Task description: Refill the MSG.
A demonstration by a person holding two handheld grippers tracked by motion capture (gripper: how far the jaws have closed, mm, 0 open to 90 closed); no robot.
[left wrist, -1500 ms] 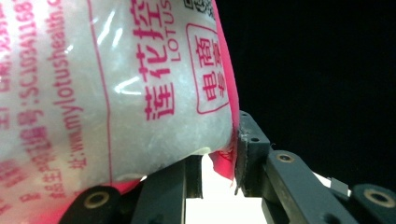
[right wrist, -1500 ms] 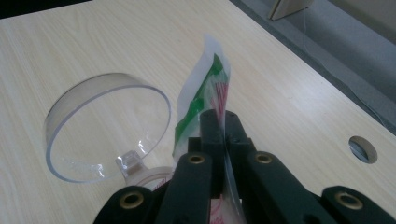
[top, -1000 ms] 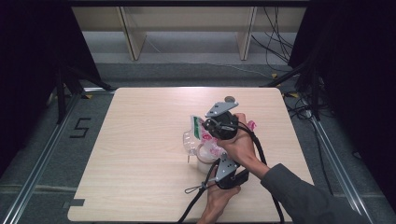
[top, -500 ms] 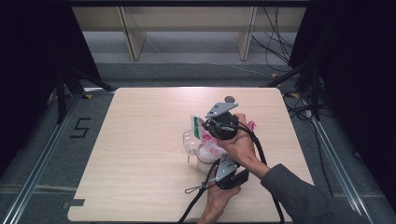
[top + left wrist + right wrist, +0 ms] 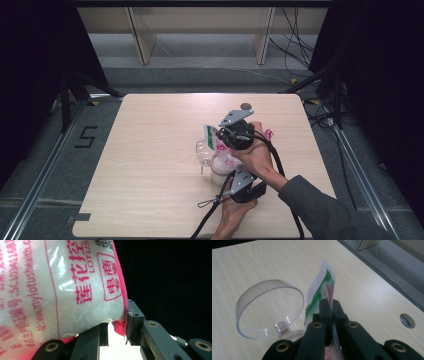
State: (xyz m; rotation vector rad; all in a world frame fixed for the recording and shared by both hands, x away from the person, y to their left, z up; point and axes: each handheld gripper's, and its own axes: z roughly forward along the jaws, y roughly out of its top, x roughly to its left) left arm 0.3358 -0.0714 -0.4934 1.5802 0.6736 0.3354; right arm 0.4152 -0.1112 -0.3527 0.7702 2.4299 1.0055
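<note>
Both tongs are clamped on the bag (image 5: 325, 293): right gripper (image 5: 331, 308) on the top edge, left gripper (image 5: 117, 325) on the bottom; tip gently toward the clear cup (image 5: 269, 308).

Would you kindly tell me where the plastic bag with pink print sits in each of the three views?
High view: the bag lies at table centre, between the two grippers.
Left gripper view: it covers the upper left, its lower edge between the left gripper jaws.
Right gripper view: its green-and-pink top edge rises from the right gripper jaws.
Shared landmark: the clear cup beside the bag in the high and right gripper views.
</note>
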